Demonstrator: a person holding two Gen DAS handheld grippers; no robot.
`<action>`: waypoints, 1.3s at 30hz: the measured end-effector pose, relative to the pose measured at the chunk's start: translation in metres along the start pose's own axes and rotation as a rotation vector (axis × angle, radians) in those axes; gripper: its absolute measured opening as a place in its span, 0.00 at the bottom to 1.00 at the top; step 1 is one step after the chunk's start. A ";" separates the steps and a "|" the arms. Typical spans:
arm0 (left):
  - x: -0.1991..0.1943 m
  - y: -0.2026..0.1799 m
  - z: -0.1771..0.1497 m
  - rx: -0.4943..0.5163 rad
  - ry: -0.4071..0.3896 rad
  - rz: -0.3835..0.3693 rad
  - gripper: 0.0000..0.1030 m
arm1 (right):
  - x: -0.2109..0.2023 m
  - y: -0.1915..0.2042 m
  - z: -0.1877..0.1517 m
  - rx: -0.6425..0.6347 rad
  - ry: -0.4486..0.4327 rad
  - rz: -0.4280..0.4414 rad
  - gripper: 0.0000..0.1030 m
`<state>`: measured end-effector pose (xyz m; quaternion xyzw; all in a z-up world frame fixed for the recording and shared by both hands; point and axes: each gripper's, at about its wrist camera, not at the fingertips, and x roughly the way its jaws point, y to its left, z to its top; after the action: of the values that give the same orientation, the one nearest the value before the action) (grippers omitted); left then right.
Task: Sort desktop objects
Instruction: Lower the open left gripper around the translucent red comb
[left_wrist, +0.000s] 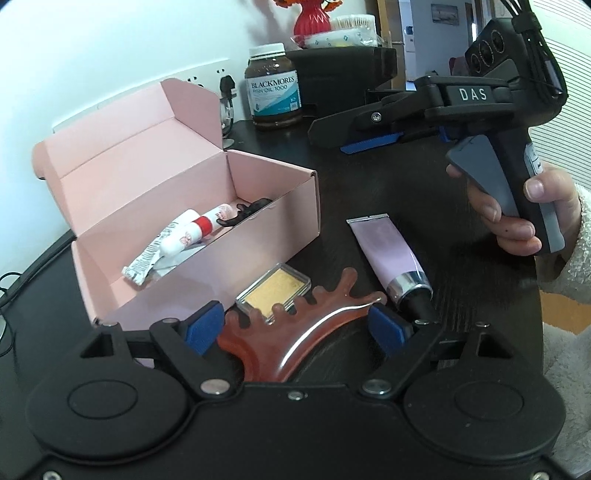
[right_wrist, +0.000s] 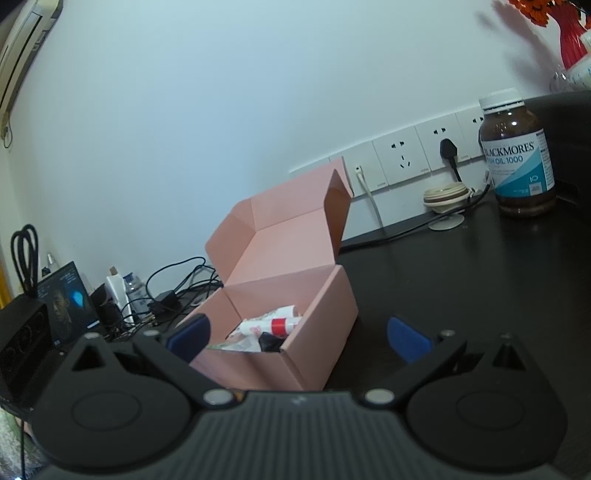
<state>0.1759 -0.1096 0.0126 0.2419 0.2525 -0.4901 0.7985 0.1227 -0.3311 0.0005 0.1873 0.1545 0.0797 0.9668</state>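
My left gripper (left_wrist: 295, 326) is closed on a reddish-brown translucent comb (left_wrist: 291, 339); its blue pads (left_wrist: 205, 325) touch both ends of the comb low over the dark desk. Just beyond lie a yellow compact in a clear case (left_wrist: 275, 290) and a lilac tube (left_wrist: 388, 251). The open pink box (left_wrist: 280, 206) to the left holds white tubes with a red band (left_wrist: 199, 227), a black clip (left_wrist: 245, 212) and a foil sachet (left_wrist: 144, 264). My right gripper (right_wrist: 298, 338) is open with nothing in it, hovering before the pink box (right_wrist: 317, 306). A hand holds this right gripper (left_wrist: 332, 138) at upper right.
A brown fish-oil bottle (left_wrist: 273, 88) (right_wrist: 517, 155) stands at the back by a black stand (left_wrist: 340, 77) and a red vase (left_wrist: 312, 18). Wall sockets (right_wrist: 399, 155) with plugged cables run behind. A tangle of cables (right_wrist: 177, 288) lies past the desk's left edge.
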 end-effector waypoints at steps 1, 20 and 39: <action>0.001 -0.001 0.000 0.001 0.003 0.002 0.84 | 0.000 0.000 0.000 0.001 0.000 0.000 0.99; -0.007 -0.006 -0.014 -0.214 0.031 0.085 0.90 | 0.004 -0.002 0.001 0.017 0.017 0.003 0.99; 0.006 -0.009 -0.001 -0.218 0.043 0.143 0.90 | 0.000 -0.005 0.000 0.038 0.008 0.000 0.99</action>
<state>0.1698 -0.1172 0.0068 0.1814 0.3034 -0.3962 0.8474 0.1229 -0.3354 -0.0010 0.2051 0.1600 0.0778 0.9624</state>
